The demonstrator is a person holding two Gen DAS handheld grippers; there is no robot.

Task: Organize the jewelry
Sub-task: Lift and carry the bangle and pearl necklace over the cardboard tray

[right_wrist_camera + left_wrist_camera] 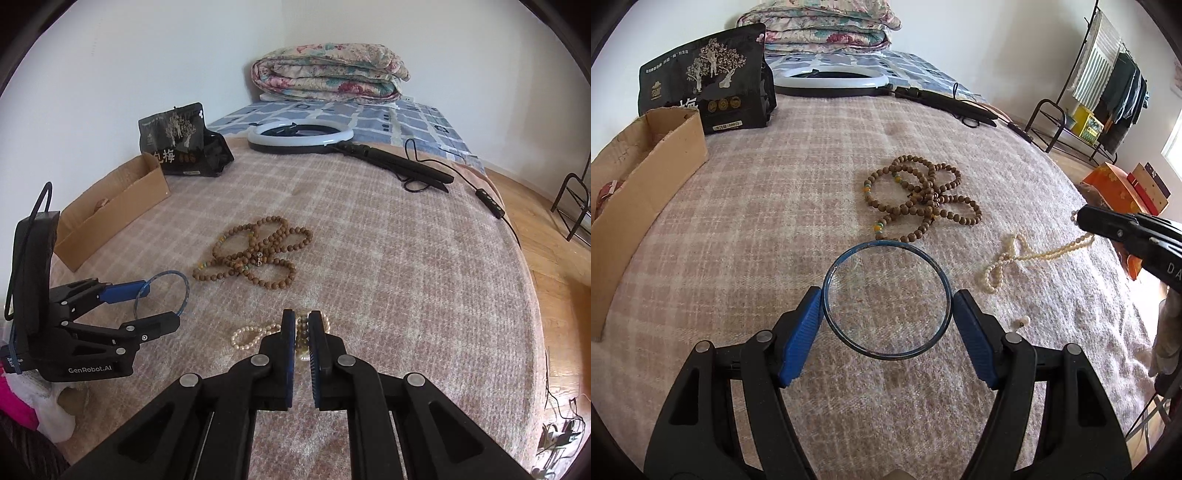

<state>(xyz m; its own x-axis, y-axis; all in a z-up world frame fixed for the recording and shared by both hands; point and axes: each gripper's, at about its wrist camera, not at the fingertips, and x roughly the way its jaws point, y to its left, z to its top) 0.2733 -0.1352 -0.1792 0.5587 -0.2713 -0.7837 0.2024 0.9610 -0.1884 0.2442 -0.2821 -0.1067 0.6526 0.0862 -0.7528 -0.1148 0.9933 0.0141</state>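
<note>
Bangle [887,299], a thin round hoop of clear bluish glass or plastic, sits between the ribbed blue pads [799,339] of the left gripper [887,301], which press it from both sides. The right wrist view shows the hoop lifted off the blanket [388,258], a soft woven cloth with a pale pink check.

Just ahead of the left gripper lies the wooden necklace [921,197]: round brown beads, a few yellow and green ones, coiled in several loops. Far ahead and to its left stands an open cardboard box [646,184] with plain matte walls.

The right gripper [302,332] has its jaws nearly closed on the pearl strand [255,334], small glossy cream beads. One part is pinched between the pads, and the rest lies in a loose loop on the blanket, left of the fingers.
</note>
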